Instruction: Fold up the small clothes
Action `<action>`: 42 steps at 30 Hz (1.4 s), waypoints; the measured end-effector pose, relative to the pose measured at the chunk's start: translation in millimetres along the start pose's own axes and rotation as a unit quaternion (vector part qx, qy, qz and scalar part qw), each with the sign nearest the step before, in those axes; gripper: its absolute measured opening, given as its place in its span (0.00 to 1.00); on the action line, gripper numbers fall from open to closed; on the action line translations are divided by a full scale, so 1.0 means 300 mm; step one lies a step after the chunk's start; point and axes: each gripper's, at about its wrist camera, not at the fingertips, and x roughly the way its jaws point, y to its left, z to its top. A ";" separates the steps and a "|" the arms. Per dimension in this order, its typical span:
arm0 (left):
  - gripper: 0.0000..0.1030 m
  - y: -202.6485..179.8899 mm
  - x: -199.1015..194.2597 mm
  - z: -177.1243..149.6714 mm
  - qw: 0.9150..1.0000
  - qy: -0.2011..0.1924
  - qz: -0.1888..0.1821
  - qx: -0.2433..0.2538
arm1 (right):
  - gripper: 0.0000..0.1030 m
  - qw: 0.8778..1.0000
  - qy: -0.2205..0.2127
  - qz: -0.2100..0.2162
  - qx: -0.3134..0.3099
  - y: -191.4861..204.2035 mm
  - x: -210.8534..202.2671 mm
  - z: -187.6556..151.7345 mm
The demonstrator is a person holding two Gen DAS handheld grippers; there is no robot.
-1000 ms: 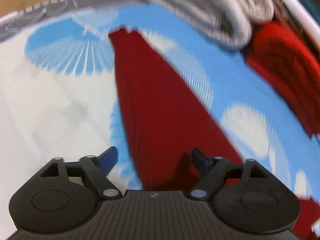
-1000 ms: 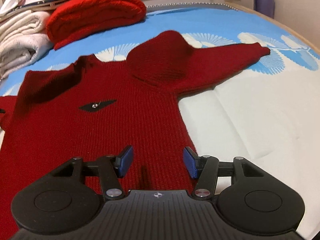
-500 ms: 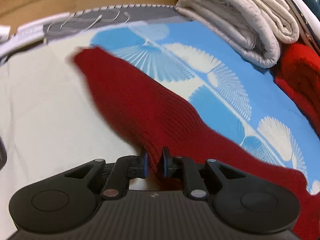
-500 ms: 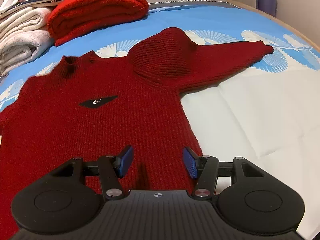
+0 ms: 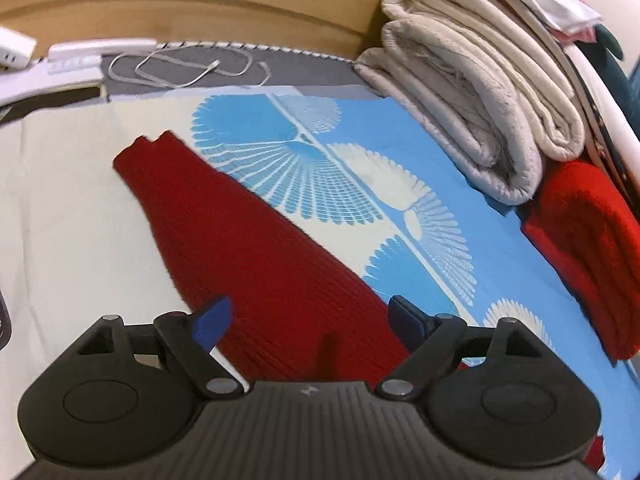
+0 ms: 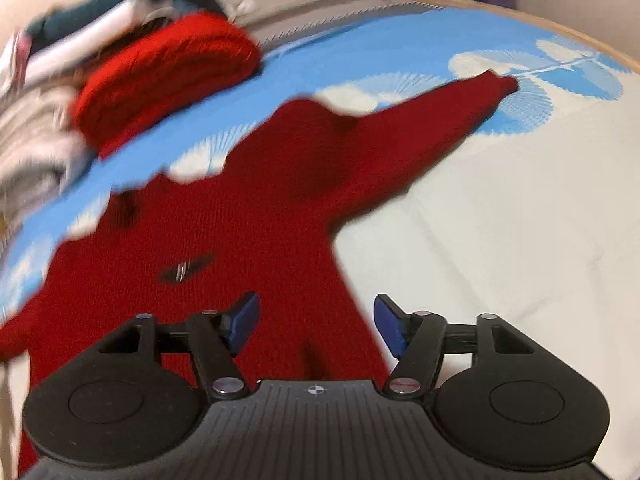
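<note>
A dark red knit sweater [image 6: 248,240] lies flat on the bed, chest up, with a small dark emblem [image 6: 184,270]. Its right sleeve [image 6: 432,120] stretches out to the far right. Its left sleeve [image 5: 240,240] lies straight in the left wrist view, cuff pointing away. My left gripper [image 5: 308,320] is open and empty, low over the sleeve's near part. My right gripper [image 6: 316,322] is open and empty, over the sweater's lower right side edge.
The bedcover [image 5: 400,152] is blue with white fan prints and a cream part [image 6: 500,240]. A folded bright red knit [image 5: 592,248] [image 6: 168,76] and folded beige blankets [image 5: 480,100] lie at the bed's far edge. A white cable [image 5: 180,68] lies near the wooden headboard [image 5: 200,0].
My left gripper was shut on the left sleeve half a second ago; it has opened and the sleeve lies flat. The right gripper shifted, its view now blurred and tilted.
</note>
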 end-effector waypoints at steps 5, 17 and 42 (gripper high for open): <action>0.86 0.073 0.043 0.025 0.999 0.010 0.025 -0.031 | 0.66 0.993 -0.050 -0.042 0.094 -0.189 0.148 0.234; 0.87 0.104 0.096 0.011 0.996 0.006 0.089 -0.012 | 0.09 0.969 -0.081 -0.199 0.122 -0.364 0.587 0.517; 0.88 0.098 -0.035 -0.029 0.994 0.084 0.067 -0.020 | 0.84 0.999 -0.031 0.042 0.011 0.149 -0.162 0.012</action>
